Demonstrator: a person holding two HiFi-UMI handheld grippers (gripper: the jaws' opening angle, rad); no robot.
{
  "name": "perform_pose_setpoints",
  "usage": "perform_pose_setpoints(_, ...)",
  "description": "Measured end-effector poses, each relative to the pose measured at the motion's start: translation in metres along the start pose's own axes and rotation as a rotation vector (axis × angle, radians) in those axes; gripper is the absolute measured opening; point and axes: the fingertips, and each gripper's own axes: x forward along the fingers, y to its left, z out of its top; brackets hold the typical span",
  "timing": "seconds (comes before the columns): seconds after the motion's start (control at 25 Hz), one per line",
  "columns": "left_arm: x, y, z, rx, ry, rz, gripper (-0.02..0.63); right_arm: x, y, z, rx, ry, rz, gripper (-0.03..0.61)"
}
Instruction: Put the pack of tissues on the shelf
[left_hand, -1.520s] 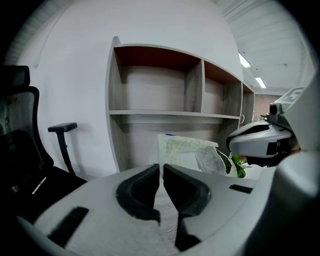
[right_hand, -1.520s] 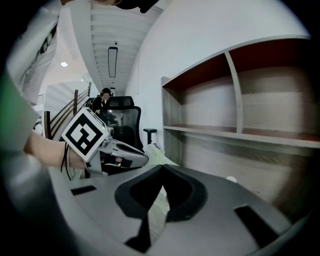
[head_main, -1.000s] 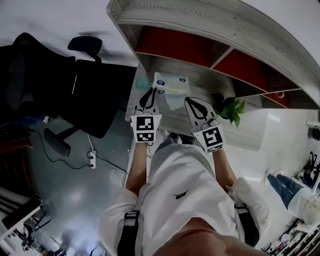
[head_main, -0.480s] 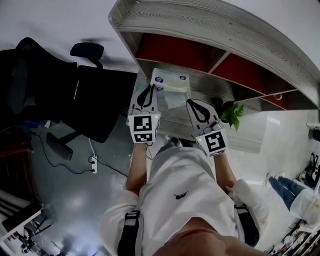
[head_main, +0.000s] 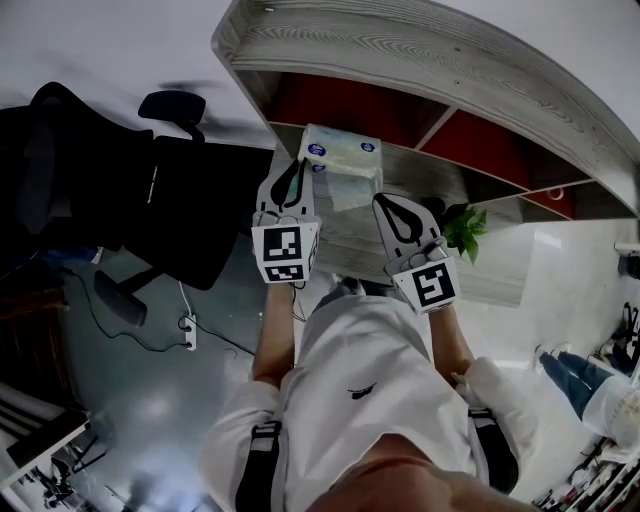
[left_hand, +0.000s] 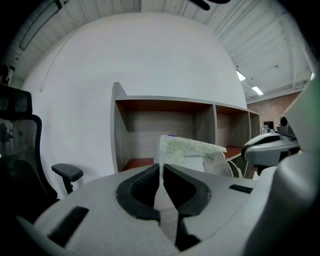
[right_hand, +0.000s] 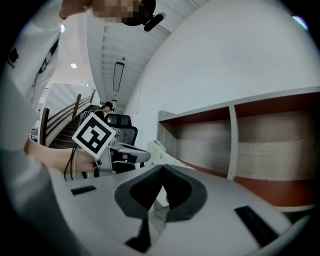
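L gripper (head_main: 294, 170) & R gripper (head_main: 383, 203) pinch tissue pack (head_main: 342, 158) by shelf (head_main: 420, 45).

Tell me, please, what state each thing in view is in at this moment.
pack of tissues, held in the air in front of the shelf's left compartment, not yet set down.
left gripper, jaws shut on the pack's wrapper.
right gripper, jaws shut on a thin flap of the wrapper.
shelf, nothing visible in its left compartment.
office chair, unoccupied.
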Motion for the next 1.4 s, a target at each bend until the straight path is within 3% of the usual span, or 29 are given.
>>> perform_pose_setpoints(0.84, 0.051, 0.004, 0.04, 0.006, -0.072, -0.011, 0.044, 0.009, -0.032, 0.046, -0.034, -0.099, -0.045, 0.026)
perform_pose_setpoints(1.4, 0.089, 0.013, 0.046, -0.011, -0.079, -0.001, 0.044, 0.023, -0.049, 0.04, -0.028, -0.085, -0.055, 0.026)
